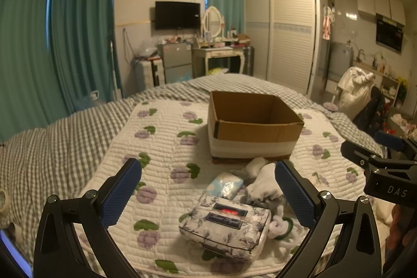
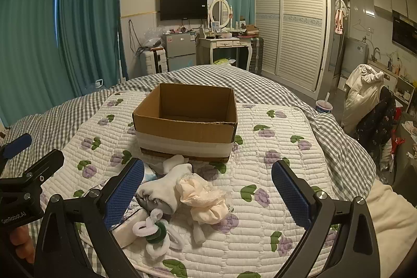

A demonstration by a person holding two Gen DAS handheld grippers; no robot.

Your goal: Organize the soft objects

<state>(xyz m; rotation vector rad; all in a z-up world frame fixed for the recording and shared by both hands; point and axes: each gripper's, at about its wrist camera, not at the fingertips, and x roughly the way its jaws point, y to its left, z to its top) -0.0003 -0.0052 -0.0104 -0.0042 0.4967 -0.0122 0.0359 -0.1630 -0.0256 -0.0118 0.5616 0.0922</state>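
1. I judge this to be the very start: the cardboard box [image 2: 186,119] sits open on the quilted bed cover [image 2: 276,173], and from what I can see of its inside nothing is in it yet (the floor of the box is mostly hidden by its near wall).
2. My left tool [image 1: 208,196] has its fingers wide apart and holds nothing; it hangs above the floral tissue pack [image 1: 225,228], with a small light-blue packet [image 1: 226,185] just beyond.
3. My right tool [image 2: 208,196] is likewise spread open and empty, poised over the heap: white socks [image 2: 166,185], a crumpled peach cloth [image 2: 202,196], and white and green hair ties [image 2: 153,232], all lying just in front of the box.
4. The next move, as I see it, calls for lowering one tool onto a single item and closing gently.
5. The tissue pack looks the easiest first grasp; the socks and cloth overlap, so I risk lifting two at once.
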